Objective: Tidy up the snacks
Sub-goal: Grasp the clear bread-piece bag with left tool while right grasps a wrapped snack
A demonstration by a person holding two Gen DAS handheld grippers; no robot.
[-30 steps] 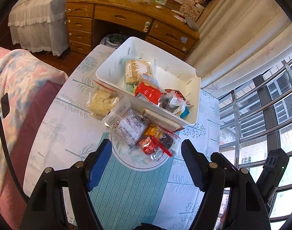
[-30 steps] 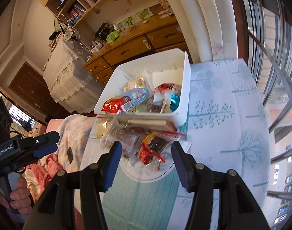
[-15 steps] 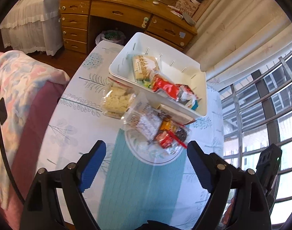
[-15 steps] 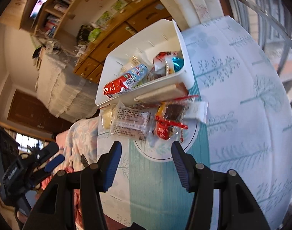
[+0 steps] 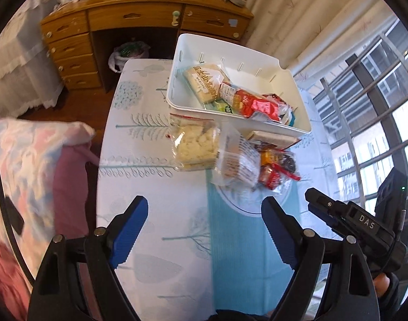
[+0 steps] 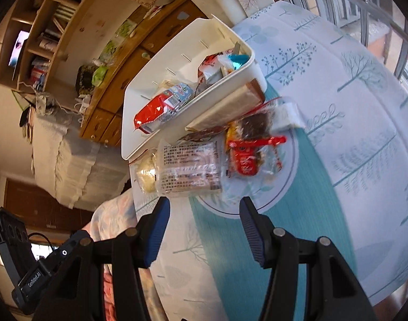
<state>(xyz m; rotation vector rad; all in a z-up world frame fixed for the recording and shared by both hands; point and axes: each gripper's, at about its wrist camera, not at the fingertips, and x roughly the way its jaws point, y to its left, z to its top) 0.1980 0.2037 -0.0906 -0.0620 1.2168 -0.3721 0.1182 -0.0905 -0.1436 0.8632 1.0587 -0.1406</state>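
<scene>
Your left tongs stand wide open, and their jaws have just been opening further; nothing is between them, and they touch nothing. Your right tongs are open too, but less wide, and they are also empty. Both hang above the table, near the snacks but apart from them.

The white bin sits at the far part of the table and already has several snacks inside: a pale cracker pack and a red packet among them. In front of the bin, 4 or more packs lie in a loose heap on the tablecloth. A clear bag of pale biscuits is at the left, a clear pack with printed text lies beside it, and a red wrapper with a dark snack lies at the right. A flat beige box leans against the bin's front wall.

Both tongs point steeply down to the table. From the left wrist view you see the right tongs' body low at the right edge.
</scene>
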